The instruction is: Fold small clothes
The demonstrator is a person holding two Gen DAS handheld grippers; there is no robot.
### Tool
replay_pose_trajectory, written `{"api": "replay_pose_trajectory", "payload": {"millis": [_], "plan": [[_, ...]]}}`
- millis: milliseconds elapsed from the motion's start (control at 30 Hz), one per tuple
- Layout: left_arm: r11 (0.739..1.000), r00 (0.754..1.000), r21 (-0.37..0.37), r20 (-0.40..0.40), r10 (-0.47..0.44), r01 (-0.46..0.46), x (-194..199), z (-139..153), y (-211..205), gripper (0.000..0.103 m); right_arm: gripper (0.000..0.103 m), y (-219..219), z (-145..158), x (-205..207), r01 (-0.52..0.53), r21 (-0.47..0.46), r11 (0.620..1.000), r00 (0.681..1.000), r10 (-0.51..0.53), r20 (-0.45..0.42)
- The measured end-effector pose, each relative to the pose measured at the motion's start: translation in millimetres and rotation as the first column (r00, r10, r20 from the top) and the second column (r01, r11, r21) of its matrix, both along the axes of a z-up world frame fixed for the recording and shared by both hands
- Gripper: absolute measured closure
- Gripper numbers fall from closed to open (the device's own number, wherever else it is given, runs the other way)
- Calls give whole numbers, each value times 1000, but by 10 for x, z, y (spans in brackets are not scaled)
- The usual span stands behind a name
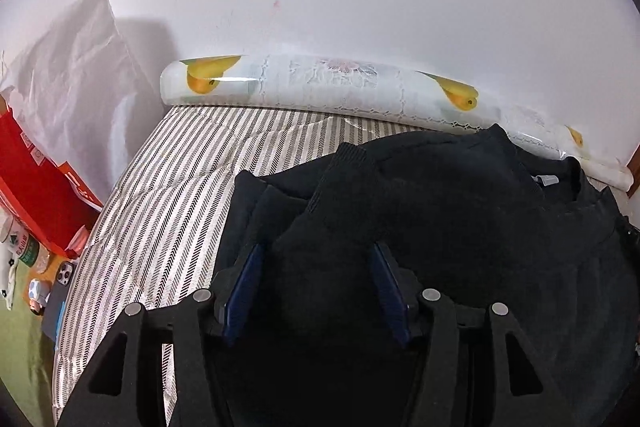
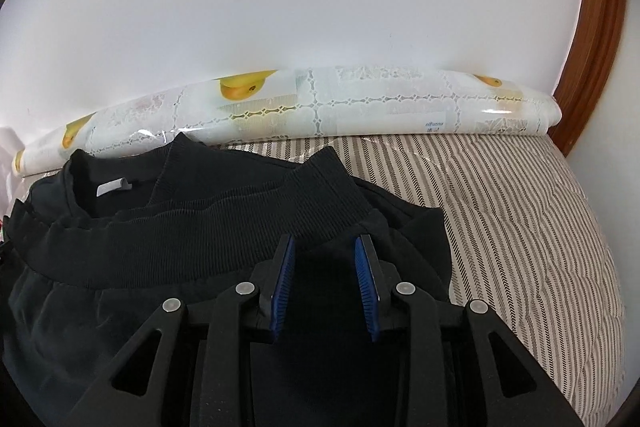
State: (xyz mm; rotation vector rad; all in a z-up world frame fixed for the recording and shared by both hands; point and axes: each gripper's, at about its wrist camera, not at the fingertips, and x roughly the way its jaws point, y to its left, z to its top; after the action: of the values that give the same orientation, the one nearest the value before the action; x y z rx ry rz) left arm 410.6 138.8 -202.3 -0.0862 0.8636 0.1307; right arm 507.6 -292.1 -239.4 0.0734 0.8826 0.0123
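Observation:
A black sweatshirt [image 1: 460, 211] lies on a striped bed cover [image 1: 168, 187], folded over on itself, with its ribbed hem and cuffs on top. It also shows in the right wrist view [image 2: 200, 227], with a white neck label [image 2: 112, 187]. My left gripper [image 1: 316, 251] has its blue pads apart, with a bunched part of the black fabric between them. My right gripper [image 2: 325, 241] has its pads apart too, with the fabric below the ribbed hem [image 2: 240, 231] between them. Whether either one pinches the cloth is unclear.
A rolled plastic sheet with yellow fruit prints [image 1: 320, 87] lies along the white wall; it shows in the right wrist view too [image 2: 320, 107]. A red box [image 1: 36, 183], a phone [image 1: 64, 275] and small items sit at left. A brown wooden frame [image 2: 596, 47] stands at right.

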Motion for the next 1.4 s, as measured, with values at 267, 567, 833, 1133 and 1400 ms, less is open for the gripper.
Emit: {"api": "replay_pose_trajectory", "payload": {"millis": [267, 567, 833, 1133, 1400], "plan": [[1000, 1000, 3, 0, 2, -2, -14, -8, -3, 46, 68, -25, -35, 10, -14, -4, 1000, 1000, 14, 0], [1000, 1000, 13, 0, 1, -1, -9, -22, -26, 46, 68, 12, -41, 6, -17, -21, 1000, 1000, 17, 1], [1000, 1000, 12, -1, 1, -1, -9, -21, -22, 45, 68, 35, -35, 2, -18, -38, 999, 1000, 18, 0], [1000, 1000, 15, -2, 0, 0, -11, -22, -17, 44, 67, 29, -38, -5, -17, -35, 999, 1000, 17, 0], [1000, 1000, 14, -2, 0, 0, -10, -21, -18, 44, 67, 28, -36, -6, -16, -37, 999, 1000, 16, -1]]}}
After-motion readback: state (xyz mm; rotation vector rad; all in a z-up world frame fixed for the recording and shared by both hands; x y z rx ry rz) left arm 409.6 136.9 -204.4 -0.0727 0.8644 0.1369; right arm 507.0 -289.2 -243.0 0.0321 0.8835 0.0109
